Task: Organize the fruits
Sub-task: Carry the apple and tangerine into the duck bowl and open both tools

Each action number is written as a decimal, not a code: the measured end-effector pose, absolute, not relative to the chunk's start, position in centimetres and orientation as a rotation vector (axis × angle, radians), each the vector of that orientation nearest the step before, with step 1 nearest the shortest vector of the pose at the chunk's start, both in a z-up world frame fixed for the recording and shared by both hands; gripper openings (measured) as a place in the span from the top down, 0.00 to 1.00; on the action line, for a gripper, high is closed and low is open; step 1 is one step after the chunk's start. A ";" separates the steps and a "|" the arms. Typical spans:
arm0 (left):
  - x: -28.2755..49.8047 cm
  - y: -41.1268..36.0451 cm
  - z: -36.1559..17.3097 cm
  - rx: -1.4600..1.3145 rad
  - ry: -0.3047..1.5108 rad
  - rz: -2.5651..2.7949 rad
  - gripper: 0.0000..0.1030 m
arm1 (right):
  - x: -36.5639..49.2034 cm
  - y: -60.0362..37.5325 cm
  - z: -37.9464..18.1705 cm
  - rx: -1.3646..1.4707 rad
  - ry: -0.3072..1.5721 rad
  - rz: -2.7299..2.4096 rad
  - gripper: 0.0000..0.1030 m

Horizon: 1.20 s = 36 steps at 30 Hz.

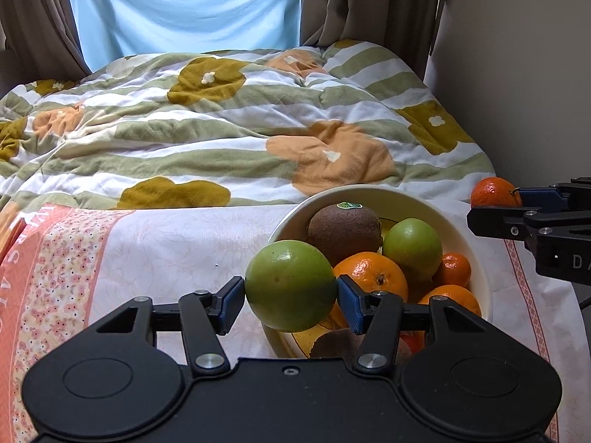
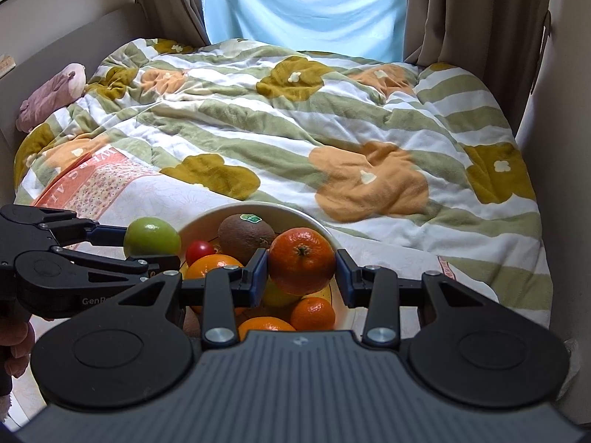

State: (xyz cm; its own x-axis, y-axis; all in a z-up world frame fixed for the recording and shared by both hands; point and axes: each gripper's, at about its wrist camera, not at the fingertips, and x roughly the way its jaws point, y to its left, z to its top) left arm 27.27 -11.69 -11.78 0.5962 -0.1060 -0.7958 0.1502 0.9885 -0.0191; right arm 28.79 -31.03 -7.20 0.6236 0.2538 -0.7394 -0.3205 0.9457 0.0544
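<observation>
A cream bowl (image 1: 476, 221) of fruit sits on a floral cloth on the bed; it also shows in the right wrist view (image 2: 340, 313). It holds a kiwi (image 1: 343, 230), a green fruit (image 1: 412, 247) and several oranges (image 1: 371, 277). My left gripper (image 1: 290, 297) is shut on a green fruit (image 1: 290, 286) held above the bowl's left rim; it also shows in the right wrist view (image 2: 152, 238). My right gripper (image 2: 300, 273) is shut on a mandarin (image 2: 301, 260) above the bowl's right side. The mandarin also shows in the left wrist view (image 1: 493, 192).
A rumpled flower-patterned duvet (image 1: 221, 129) covers the bed behind the bowl. Brown curtains (image 1: 369, 3) and a blue curtain hang at the back. A wall runs along the right. A pink soft toy (image 2: 51, 99) lies at the far left. A small red fruit (image 2: 198, 251) lies in the bowl.
</observation>
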 end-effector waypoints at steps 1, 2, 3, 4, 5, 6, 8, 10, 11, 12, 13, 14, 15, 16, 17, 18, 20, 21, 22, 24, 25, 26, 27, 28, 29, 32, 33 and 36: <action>27.2 -11.8 -11.7 0.057 0.912 -0.153 0.35 | 29.0 -31.1 -7.4 -0.080 0.837 0.332 0.48; 27.1 -11.9 -11.5 0.060 0.900 -0.155 0.21 | 29.0 -31.2 -7.5 -0.075 0.840 0.333 0.48; 26.9 -11.9 -11.3 0.064 0.881 -0.151 0.15 | 29.1 -31.3 -7.6 -0.072 0.841 0.333 0.48; 26.8 -12.0 -11.1 0.069 0.865 -0.149 0.09 | 29.1 -31.3 -7.7 -0.069 0.842 0.333 0.48; 26.6 -12.1 -10.8 0.075 0.856 -0.149 0.08 | 29.2 -31.4 -7.7 -0.067 0.843 0.333 0.48; 26.5 -12.0 -10.6 0.078 0.855 -0.148 0.08 | 29.2 -31.4 -7.7 -0.067 0.844 0.334 0.48; 26.2 -11.9 -10.2 0.074 0.857 -0.142 0.08 | 29.3 -31.4 -7.8 -0.064 0.845 0.334 0.48; 25.9 -11.5 -9.8 0.058 0.859 -0.137 0.08 | 29.4 -31.4 -7.8 -0.064 0.845 0.334 0.48; 25.7 -11.4 -9.6 0.051 0.860 -0.134 0.08 | 29.6 -31.4 -7.8 -0.065 0.846 0.334 0.48; 25.5 -11.3 -9.4 0.043 0.858 -0.130 0.08 | 29.7 -31.4 -7.9 -0.067 0.845 0.334 0.48; 25.3 -11.2 -9.2 0.040 0.856 -0.125 0.08 | 29.9 -31.4 -7.9 -0.069 0.844 0.335 0.48; 25.2 -11.1 -9.0 0.039 0.855 -0.120 0.08 | 30.3 -31.4 -7.9 -0.071 0.848 0.337 0.48; 25.0 -11.0 -8.9 0.040 0.853 -0.115 0.08 | 30.5 -31.4 -8.0 -0.070 0.850 0.339 0.48; 24.9 -10.9 -8.8 0.040 0.852 -0.111 0.08 | 30.6 -31.4 -8.0 -0.067 0.850 0.339 0.48; 24.7 -10.8 -8.7 0.039 0.850 -0.107 0.07 | 30.9 -31.4 -8.0 -0.063 0.852 0.340 0.48; 24.6 -10.6 -8.7 0.037 0.850 -0.104 0.07 | 31.1 -31.3 -8.2 -0.060 0.853 0.341 0.48; 24.4 -10.4 -8.5 0.034 0.851 -0.095 0.07 | 32.0 -31.2 -8.4 -0.049 0.855 0.342 0.48; 24.4 -10.3 -8.5 0.032 0.850 -0.091 0.07 | 32.3 -31.1 -8.5 -0.045 0.858 0.343 0.48; 24.3 -10.2 -8.5 0.031 0.849 -0.087 0.07 | 32.7 -31.0 -8.7 -0.042 0.860 0.344 0.48; 24.0 -9.9 -8.3 0.027 0.846 -0.073 0.07 | 33.4 -30.7 -9.2 -0.037 0.865 0.347 0.48; 23.9 -9.8 -8.3 0.026 0.845 -0.066 0.07 | 33.9 -30.5 -9.5 -0.030 0.870 0.349 0.48; 23.9 -9.6 -8.3 0.024 0.844 -0.060 0.07 | 34.2 -30.4 -9.9 -0.023 0.876 0.351 0.48; 23.8 -9.5 -8.3 0.023 0.843 -0.055 0.07 | 34.5 -30.3 -10.2 -0.017 0.881 0.353 0.48; 23.8 -9.3 -8.4 0.023 0.843 -0.049 0.07 | 34.7 -30.2 -10.5 -0.010 0.886 0.354 0.48; 23.7 -9.2 -8.4 0.026 0.843 -0.042 0.07 | 35.1 -30.2 -10.8 -0.003 0.891 0.355 0.48; 23.5 -8.8 -8.5 0.031 0.847 -0.019 0.07 | 35.7 -30.2 -11.7 0.018 0.905 0.352 0.47; 23.5 -8.7 -8.5 0.031 0.849 -0.012 0.07 | 35.8 -30.2 -11.8 0.024 0.906 0.345 0.45; 23.2 -8.3 -8.5 0.026 0.850 0.003 0.07 | 35.8 -30.3 -12.0 0.041 0.900 0.337 0.05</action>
